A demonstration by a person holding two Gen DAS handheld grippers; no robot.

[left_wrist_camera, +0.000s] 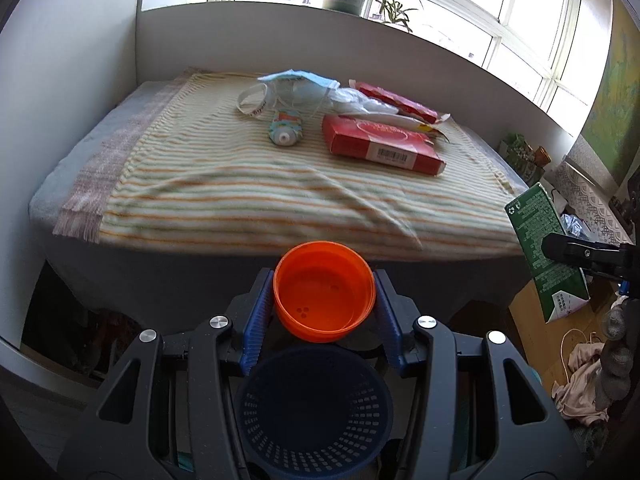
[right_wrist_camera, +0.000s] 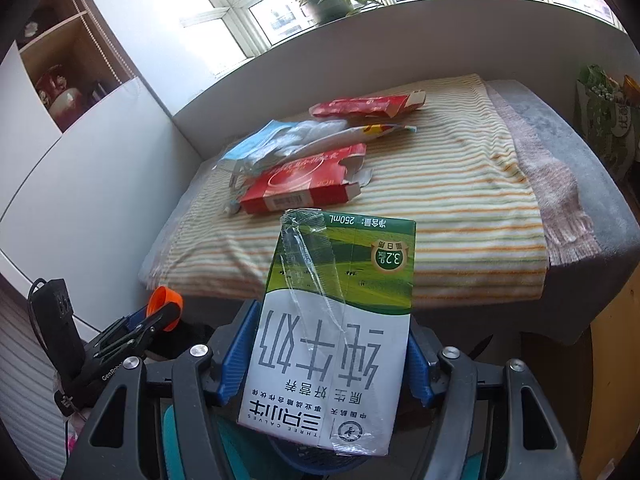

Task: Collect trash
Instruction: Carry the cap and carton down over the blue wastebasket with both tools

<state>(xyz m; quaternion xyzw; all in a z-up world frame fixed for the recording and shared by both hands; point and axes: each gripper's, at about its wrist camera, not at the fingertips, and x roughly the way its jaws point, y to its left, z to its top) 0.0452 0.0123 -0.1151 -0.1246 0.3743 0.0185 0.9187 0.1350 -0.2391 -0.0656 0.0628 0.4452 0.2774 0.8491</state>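
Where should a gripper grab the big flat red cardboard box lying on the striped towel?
Grip the big flat red cardboard box across its two long narrow sides, coming straight down from above. It lies flat on the striped towel, so its broad face gives the fingers nothing to pinch. Its near end, with the barcode, looks clear of the other litter.

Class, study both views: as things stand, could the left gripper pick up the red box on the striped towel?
Probably not yet: the left gripper is shut on the orange cup, so its fingers are occupied. The red box itself lies uncovered.
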